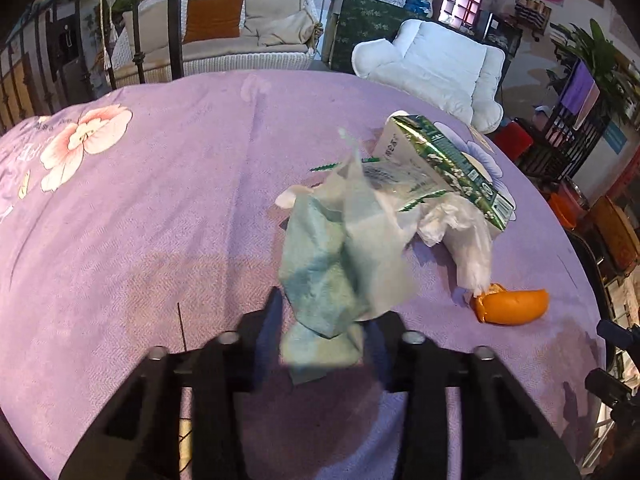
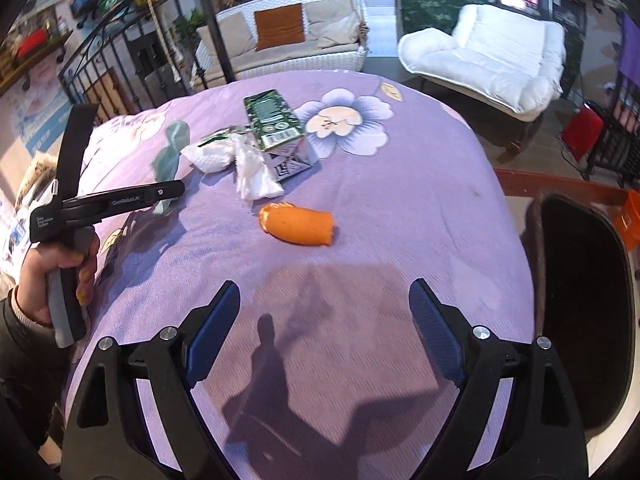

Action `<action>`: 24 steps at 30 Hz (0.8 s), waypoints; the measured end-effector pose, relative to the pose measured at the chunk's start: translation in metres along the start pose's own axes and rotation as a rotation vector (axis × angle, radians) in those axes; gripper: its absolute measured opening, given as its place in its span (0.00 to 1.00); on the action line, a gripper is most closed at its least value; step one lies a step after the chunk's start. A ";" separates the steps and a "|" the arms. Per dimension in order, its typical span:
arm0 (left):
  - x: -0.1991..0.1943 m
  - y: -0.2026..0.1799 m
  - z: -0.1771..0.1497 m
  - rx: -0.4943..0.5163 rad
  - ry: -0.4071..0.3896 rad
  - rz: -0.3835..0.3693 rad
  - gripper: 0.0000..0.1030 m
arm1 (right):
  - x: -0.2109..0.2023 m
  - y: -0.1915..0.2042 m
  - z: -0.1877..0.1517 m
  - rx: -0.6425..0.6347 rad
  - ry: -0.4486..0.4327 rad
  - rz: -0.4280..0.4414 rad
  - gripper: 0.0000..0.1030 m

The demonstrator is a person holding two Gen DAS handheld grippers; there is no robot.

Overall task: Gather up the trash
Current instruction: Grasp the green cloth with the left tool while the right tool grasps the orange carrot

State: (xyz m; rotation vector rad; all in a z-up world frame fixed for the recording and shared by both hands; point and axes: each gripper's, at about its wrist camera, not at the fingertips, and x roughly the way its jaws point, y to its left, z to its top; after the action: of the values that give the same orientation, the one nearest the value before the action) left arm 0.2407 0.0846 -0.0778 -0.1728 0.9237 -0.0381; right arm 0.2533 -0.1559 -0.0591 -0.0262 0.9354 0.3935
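My left gripper (image 1: 328, 314) is shut on a crumpled pale green tissue (image 1: 320, 276), which sticks up between its black fingers. Just behind it on the purple tablecloth (image 1: 160, 220) lie a white tissue (image 1: 376, 248), a clear plastic wrapper (image 1: 460, 224), a green and white carton (image 1: 440, 156) and an orange peel (image 1: 512, 306). In the right wrist view my right gripper (image 2: 324, 320) stands open above bare cloth, nothing between its blue pads. The orange peel (image 2: 298, 224) lies a little ahead of it. At the left a hand holds the left gripper (image 2: 168, 192) with the green tissue (image 2: 174, 148).
The table (image 2: 440, 200) is round and drops away at its right edge. Beside it on the right stands a dark container with a pale rim (image 2: 580, 300). A white cushioned chair (image 2: 500, 56), a wicker sofa (image 2: 300, 40) and a black iron railing (image 2: 100, 76) stand beyond.
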 end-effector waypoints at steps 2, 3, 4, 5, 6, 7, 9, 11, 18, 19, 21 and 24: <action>-0.005 0.005 -0.002 -0.020 -0.017 -0.010 0.17 | 0.007 0.005 0.007 -0.032 0.014 0.001 0.83; -0.009 0.006 -0.005 -0.027 -0.027 -0.014 0.15 | 0.010 0.007 0.010 -0.045 0.019 -0.001 0.83; -0.013 0.007 -0.006 -0.032 -0.035 -0.016 0.14 | 0.014 0.010 0.013 -0.061 0.025 -0.002 0.83; -0.018 0.007 -0.008 -0.032 -0.046 -0.015 0.13 | 0.018 0.014 0.018 -0.079 0.035 0.001 0.83; -0.023 0.008 -0.010 -0.030 -0.056 -0.012 0.13 | 0.022 0.016 0.021 -0.094 0.044 0.005 0.83; -0.029 0.008 -0.012 -0.027 -0.073 -0.005 0.12 | 0.028 0.018 0.025 -0.111 0.054 0.003 0.83; -0.042 0.009 -0.017 -0.025 -0.099 0.003 0.12 | 0.038 0.021 0.031 -0.134 0.070 -0.011 0.83; -0.051 0.010 -0.021 -0.023 -0.121 0.009 0.12 | 0.048 0.024 0.038 -0.159 0.090 -0.013 0.83; -0.060 0.015 -0.031 -0.032 -0.127 0.005 0.12 | 0.080 0.024 0.051 -0.196 0.177 -0.011 0.82; -0.059 0.016 -0.031 -0.034 -0.122 0.005 0.12 | 0.085 0.024 0.051 -0.209 0.195 -0.013 0.79; -0.057 0.016 -0.033 -0.036 -0.113 0.002 0.12 | 0.093 0.025 0.051 -0.235 0.223 -0.029 0.71; -0.058 0.014 -0.039 -0.042 -0.106 -0.002 0.12 | 0.094 0.027 0.048 -0.286 0.218 -0.068 0.48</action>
State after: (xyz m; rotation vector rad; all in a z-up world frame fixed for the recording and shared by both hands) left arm 0.1744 0.0997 -0.0575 -0.2125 0.8192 -0.0110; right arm 0.3312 -0.0914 -0.1005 -0.3667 1.0837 0.4653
